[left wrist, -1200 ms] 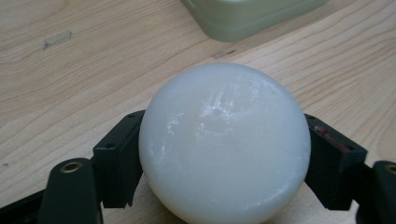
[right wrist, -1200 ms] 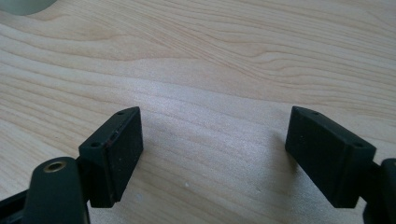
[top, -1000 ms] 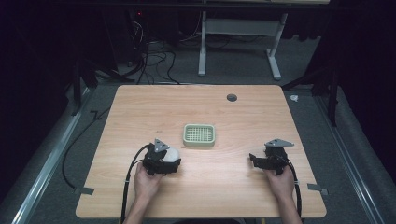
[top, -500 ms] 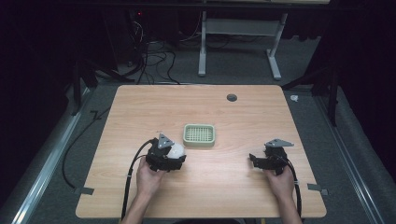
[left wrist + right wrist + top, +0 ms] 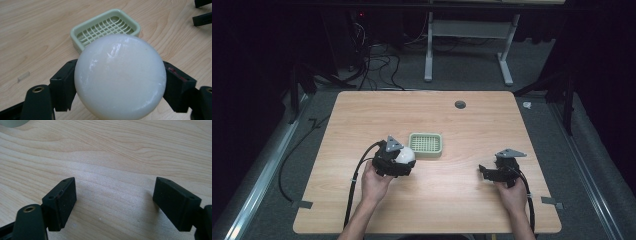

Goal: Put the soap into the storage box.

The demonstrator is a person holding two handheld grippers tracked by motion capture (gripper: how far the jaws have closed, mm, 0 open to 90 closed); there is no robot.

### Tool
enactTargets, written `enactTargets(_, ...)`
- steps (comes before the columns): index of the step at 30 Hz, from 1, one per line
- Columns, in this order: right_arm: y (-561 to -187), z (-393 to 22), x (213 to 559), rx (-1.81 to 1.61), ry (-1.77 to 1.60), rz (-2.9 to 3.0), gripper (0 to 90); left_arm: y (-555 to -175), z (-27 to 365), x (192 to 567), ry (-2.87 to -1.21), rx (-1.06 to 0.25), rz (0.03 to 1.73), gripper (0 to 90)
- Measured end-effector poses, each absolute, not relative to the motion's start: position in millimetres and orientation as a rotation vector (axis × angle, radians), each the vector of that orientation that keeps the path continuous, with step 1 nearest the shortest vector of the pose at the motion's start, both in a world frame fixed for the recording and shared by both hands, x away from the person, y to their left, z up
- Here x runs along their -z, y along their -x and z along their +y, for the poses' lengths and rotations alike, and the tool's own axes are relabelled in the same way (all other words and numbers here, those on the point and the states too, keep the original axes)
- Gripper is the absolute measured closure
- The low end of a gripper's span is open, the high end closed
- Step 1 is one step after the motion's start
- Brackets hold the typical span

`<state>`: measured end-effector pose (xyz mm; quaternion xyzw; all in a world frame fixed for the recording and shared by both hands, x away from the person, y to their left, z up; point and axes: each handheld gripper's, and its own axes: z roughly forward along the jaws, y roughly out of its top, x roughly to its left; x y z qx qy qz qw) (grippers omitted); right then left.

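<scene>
The left tool [image 5: 404,159] grips a white soap [image 5: 120,76] between its jaws, lifted off the desk [image 5: 422,210]. Since a second ago it has moved forward and right, so the soap now hangs just beside the near-left edge of the green dish [image 5: 426,144], no longer well short of it. The right tool [image 5: 484,171] is unchanged, jaws spread, empty, low over bare wood.

Overhead light keeps my table [image 5: 362,115] bright w/ dark surroundings, glare streaks on the white ball [image 5: 120,77] in my left gripper [image 5: 120,82], soft shadows under my right gripper [image 5: 113,202], nearest jaw parts slightly blurred.
</scene>
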<state>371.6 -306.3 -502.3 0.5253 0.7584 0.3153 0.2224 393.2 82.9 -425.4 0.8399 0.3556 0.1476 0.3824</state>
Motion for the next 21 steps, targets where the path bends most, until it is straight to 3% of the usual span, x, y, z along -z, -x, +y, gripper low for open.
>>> enactTargets(21, -372, -306, 502, -0.867, -1.448, 2.096, 19.8, -418, 70, 405, -2.138, -0.389, 0.862, 24.7)
